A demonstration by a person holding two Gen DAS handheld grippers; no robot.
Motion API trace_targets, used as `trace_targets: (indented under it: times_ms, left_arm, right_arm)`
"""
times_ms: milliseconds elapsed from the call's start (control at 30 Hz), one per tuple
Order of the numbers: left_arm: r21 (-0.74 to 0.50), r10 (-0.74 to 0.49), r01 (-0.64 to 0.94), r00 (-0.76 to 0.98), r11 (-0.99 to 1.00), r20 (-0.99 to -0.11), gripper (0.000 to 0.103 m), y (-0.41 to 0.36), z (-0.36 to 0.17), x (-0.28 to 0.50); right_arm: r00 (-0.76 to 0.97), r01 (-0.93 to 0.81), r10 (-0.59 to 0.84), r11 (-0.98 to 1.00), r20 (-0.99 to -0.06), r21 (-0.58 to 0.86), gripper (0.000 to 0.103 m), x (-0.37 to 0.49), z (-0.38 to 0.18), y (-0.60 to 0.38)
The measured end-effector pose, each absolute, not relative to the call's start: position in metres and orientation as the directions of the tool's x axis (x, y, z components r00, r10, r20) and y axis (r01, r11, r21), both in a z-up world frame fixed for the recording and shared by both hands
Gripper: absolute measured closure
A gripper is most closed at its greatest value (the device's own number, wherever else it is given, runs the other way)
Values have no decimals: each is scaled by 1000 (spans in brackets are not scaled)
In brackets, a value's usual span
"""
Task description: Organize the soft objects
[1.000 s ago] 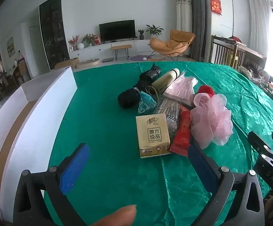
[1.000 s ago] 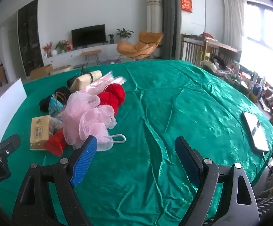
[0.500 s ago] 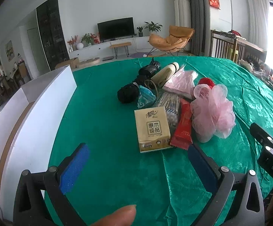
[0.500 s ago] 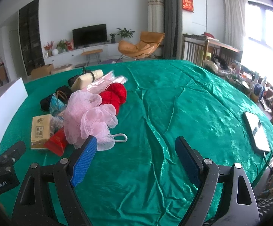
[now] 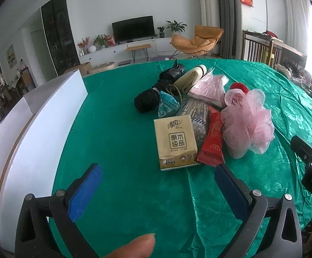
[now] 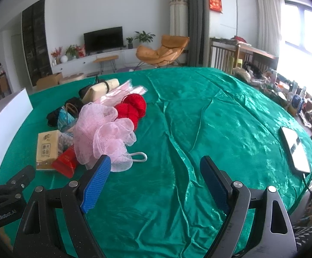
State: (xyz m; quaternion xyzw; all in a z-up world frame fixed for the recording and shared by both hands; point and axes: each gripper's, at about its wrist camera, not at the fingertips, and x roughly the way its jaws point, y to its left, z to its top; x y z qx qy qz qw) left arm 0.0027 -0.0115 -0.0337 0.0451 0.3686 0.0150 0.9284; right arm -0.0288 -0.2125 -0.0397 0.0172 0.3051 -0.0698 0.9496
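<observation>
A pile of soft things lies on the green tablecloth: a tan tissue pack, a red packet, a pink bath pouf, red yarn, a pink bag, a beige roll, a teal pouch and black bundles. My left gripper is open and empty, just short of the tissue pack. My right gripper is open and empty, right of the pouf, its left finger near the pouf's white loop.
A white open box stands along the table's left side. A phone on a cable lies near the right edge. The cloth is wrinkled. A living room lies beyond the table.
Both grippers have moved slightly nearer the pile, which looks a bit larger and lower in view. Both stay open. No object has moved.
</observation>
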Motion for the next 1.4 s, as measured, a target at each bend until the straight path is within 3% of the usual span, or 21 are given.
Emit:
trace_targets:
  times_ms: [933, 1400]
  left_arm:
    - [108, 79, -4, 703, 994, -707, 0, -6, -46, 5]
    - [89, 56, 29, 584, 996, -810, 0, 1, -82, 17]
  right_arm:
    - [805, 150, -126, 989, -580, -7, 16, -28, -42, -211]
    - [772, 147, -97, 989, -629, 28, 16, -24, -54, -222]
